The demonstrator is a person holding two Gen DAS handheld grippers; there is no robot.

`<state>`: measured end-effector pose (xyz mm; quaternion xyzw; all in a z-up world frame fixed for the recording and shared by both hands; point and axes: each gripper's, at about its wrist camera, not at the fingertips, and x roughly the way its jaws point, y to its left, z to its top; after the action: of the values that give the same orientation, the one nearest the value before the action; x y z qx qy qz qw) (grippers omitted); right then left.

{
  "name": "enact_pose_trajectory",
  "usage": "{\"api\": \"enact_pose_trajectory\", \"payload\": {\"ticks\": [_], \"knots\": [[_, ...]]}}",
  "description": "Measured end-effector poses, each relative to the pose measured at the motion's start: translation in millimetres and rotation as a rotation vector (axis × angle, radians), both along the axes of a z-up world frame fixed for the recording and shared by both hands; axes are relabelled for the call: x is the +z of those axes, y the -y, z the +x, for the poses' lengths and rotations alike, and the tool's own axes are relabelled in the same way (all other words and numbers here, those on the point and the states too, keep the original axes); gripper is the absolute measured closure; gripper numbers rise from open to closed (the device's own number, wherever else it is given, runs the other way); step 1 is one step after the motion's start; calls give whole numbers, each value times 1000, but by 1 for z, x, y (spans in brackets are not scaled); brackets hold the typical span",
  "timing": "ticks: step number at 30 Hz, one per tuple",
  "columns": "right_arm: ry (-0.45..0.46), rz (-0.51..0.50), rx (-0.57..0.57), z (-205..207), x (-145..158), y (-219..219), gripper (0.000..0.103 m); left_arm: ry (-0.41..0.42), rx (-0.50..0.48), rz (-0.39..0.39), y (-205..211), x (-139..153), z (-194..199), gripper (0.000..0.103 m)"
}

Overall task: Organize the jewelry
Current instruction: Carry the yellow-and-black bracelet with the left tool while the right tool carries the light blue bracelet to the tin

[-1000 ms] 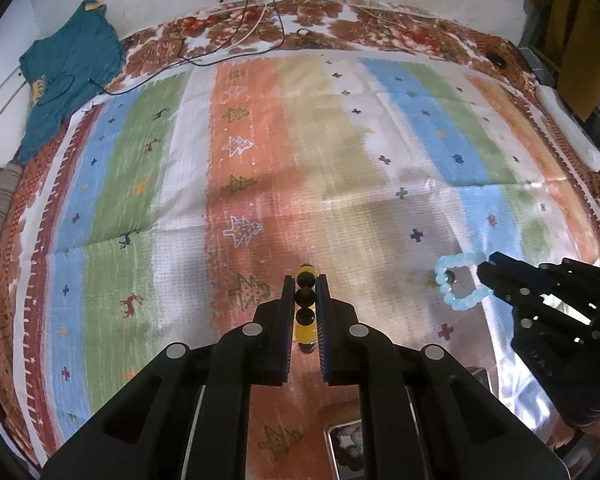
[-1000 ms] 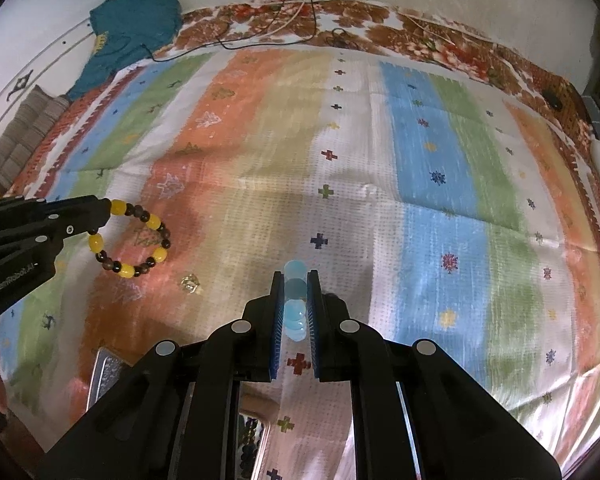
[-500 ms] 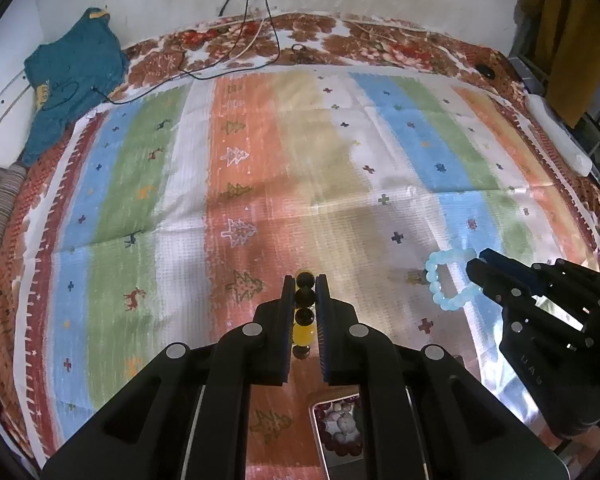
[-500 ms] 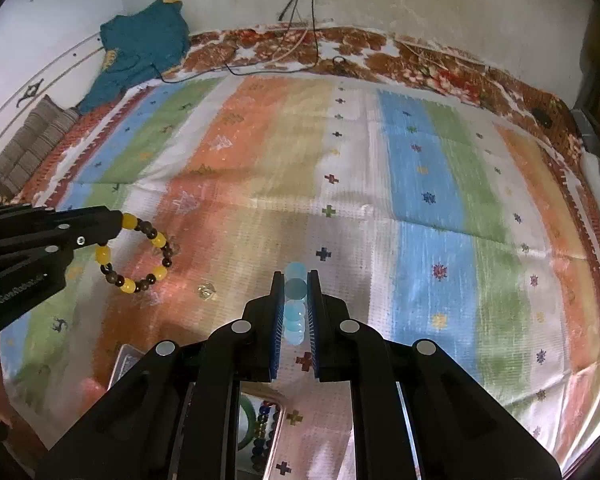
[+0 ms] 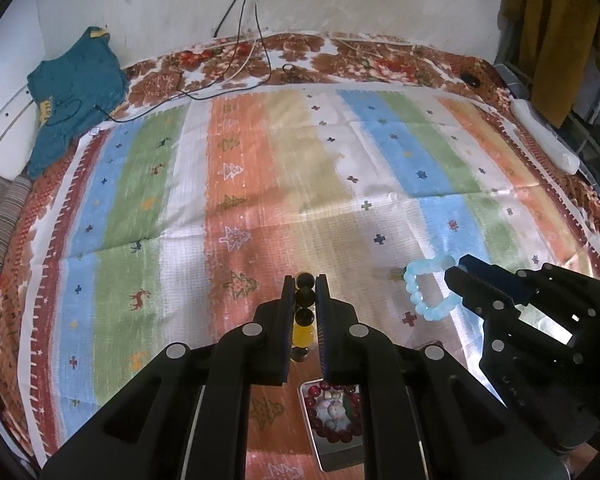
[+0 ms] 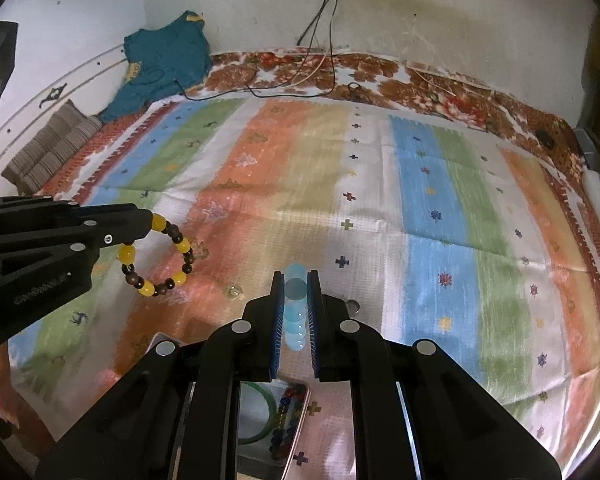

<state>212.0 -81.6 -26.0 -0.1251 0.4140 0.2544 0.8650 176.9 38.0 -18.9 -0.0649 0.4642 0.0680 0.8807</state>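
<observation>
My left gripper [image 5: 305,280] is shut on a yellow and dark bead bracelet [image 5: 303,320], held above the striped cloth; the bracelet hangs as a ring in the right wrist view [image 6: 156,256]. My right gripper [image 6: 296,276] is shut on a pale blue bead bracelet [image 6: 294,312], seen as a loop in the left wrist view [image 5: 428,292]. A metal tray [image 5: 332,452] with a dark red bead bracelet [image 5: 320,420] lies below the left gripper. A tray [image 6: 296,436] under the right gripper holds a green bangle [image 6: 260,420] and coloured beads [image 6: 286,416].
A striped cloth [image 5: 260,184] covers the bed. A teal garment [image 5: 72,92] and cables [image 5: 236,40] lie at the far edge by the wall. Two small ring-like pieces [image 6: 233,291] [image 6: 353,306] lie on the cloth. A white object [image 5: 544,136] lies at the right edge.
Both grippers have risen and pulled back with their bracelets still held. The trays have come further into view beneath them.
</observation>
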Motion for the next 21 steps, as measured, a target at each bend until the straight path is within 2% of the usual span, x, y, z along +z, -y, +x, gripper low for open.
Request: {"api": "enact_pose_trajectory", "payload": {"ticks": [21], "knots": [[49, 47, 24, -46, 18, 19, 91, 62, -49, 2, 25, 12, -50, 93]]}}
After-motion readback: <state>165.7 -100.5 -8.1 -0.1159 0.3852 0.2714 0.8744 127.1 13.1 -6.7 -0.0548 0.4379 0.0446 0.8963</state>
